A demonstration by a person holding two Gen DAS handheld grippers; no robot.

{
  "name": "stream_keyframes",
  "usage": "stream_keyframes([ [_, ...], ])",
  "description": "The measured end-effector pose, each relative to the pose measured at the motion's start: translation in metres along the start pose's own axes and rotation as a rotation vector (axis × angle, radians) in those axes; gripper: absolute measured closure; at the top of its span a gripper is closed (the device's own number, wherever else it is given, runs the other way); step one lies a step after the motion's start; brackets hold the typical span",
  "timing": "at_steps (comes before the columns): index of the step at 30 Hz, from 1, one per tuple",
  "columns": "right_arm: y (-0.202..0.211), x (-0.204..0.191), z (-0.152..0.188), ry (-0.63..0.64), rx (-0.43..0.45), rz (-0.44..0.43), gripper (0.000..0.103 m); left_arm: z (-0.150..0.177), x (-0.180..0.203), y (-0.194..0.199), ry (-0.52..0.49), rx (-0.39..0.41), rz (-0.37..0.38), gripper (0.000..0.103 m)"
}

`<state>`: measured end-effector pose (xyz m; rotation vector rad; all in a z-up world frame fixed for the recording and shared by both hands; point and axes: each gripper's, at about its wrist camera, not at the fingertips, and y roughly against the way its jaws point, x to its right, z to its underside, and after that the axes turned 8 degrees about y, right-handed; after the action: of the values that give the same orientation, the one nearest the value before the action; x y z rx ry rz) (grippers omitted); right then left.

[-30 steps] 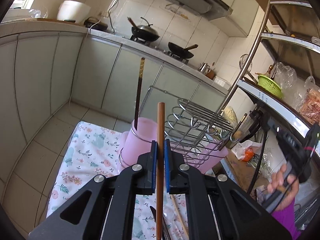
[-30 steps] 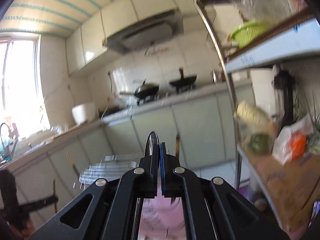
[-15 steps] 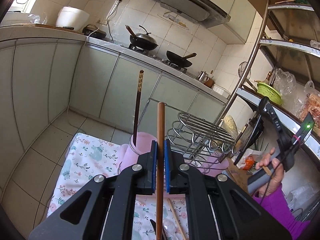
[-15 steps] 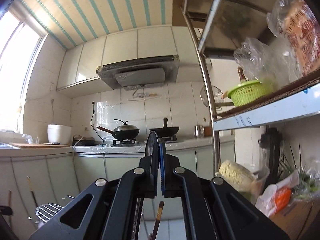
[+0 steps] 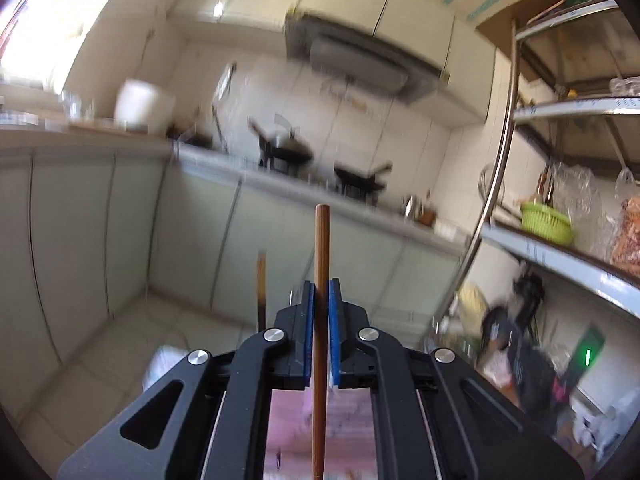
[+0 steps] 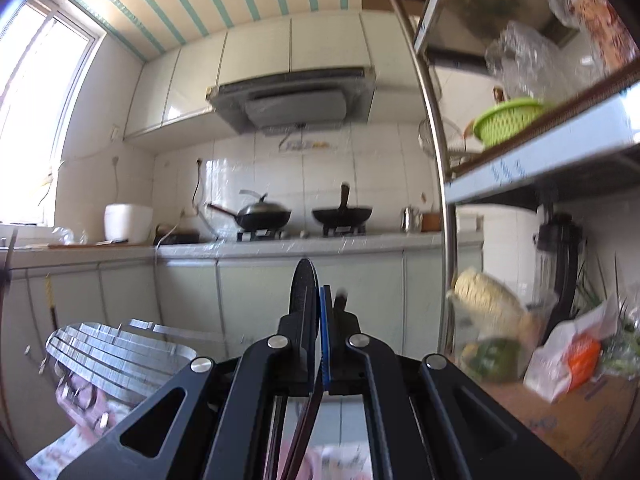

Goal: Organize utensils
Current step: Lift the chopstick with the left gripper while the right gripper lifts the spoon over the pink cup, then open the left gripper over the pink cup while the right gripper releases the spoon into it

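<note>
Left wrist view shows a long brown wooden chopstick point(image 5: 321, 264). It is thin, round and smooth, with a flat top end. It stands almost straight up. The left gripper point(image 5: 320, 300) is squeezed tight on it, with a blue pad touching it on each side. The top part sticks up above the pads, and the bottom part runs down between the black arms and off the bottom edge, so its low tip is cut off.

Just to the left of it stands a second chopstick point(image 5: 261, 284), dark at the bottom and yellow near the top. It is blurry, and what it stands in is hidden behind the gripper. Something pink point(image 5: 288, 412) shows under the gripper, too smeared to tell what it is.

Right wrist view shows a thin black utensil point(image 6: 301, 292) with a rounded top end. The right gripper point(image 6: 317, 308) is closed flat on it. The utensil sticks up above the pads and its dark handle runs down under them. I cannot tell if it is a spoon or something else, since only its thin edge shows.

A shiny metal rack point(image 6: 120, 348) sits low on the left. Part of it is cut off by the gripper, and it is blurry
</note>
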<state>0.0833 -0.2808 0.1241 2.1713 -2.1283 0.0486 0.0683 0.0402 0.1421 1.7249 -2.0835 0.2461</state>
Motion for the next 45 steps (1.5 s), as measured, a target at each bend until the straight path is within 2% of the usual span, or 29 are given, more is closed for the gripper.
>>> stream_keyframes([
  [4, 0.004, 0.000, 0.016, -0.051, -0.072, -0.041, 0.101, -0.018, 0.020, 0.001, -0.053, 0.165, -0.026, 0.097],
  [8, 0.005, 0.000, 0.029, -0.074, -0.120, -0.064, 0.100, -0.021, 0.028, -0.012, -0.084, 0.286, -0.101, 0.097],
  [11, 0.008, 0.001, 0.033, -0.076, -0.129, -0.072, 0.101, -0.015, 0.028, -0.031, -0.107, 0.324, -0.165, 0.097],
  [15, 0.009, 0.001, 0.035, -0.073, -0.141, -0.082, 0.101, -0.003, 0.024, -0.052, -0.117, 0.343, -0.205, 0.097],
  [18, 0.010, 0.001, 0.036, -0.069, -0.145, -0.084, 0.100, 0.008, 0.023, -0.068, -0.124, 0.294, -0.214, 0.097],
  [26, 0.010, -0.003, 0.040, -0.071, -0.187, -0.101, 0.096, 0.040, 0.003, -0.064, -0.093, 0.134, -0.197, 0.097],
  [28, 0.012, -0.005, 0.041, -0.069, -0.201, -0.109, 0.092, 0.047, -0.003, -0.065, -0.075, 0.094, -0.197, 0.097],
  [30, 0.016, -0.006, 0.042, -0.069, -0.207, -0.113, 0.075, 0.054, -0.008, -0.067, -0.059, 0.047, -0.193, 0.097],
  [32, 0.020, -0.006, 0.042, -0.072, -0.203, -0.114, 0.071, 0.058, -0.011, -0.067, -0.051, 0.014, -0.189, 0.097],
  [36, 0.029, -0.008, 0.043, -0.063, -0.218, -0.120, 0.071, 0.067, -0.015, -0.067, -0.037, -0.059, -0.181, 0.093],
  [38, 0.033, -0.010, 0.044, -0.061, -0.232, -0.125, 0.071, 0.071, -0.015, -0.066, -0.033, -0.083, -0.176, 0.082],
  [39, 0.036, -0.010, 0.045, -0.061, -0.239, -0.128, 0.071, 0.071, -0.015, -0.065, -0.032, -0.087, -0.176, 0.080],
  [45, 0.051, -0.012, 0.053, -0.079, -0.284, -0.143, 0.071, 0.079, -0.019, -0.048, -0.003, -0.137, -0.170, 0.077],
])
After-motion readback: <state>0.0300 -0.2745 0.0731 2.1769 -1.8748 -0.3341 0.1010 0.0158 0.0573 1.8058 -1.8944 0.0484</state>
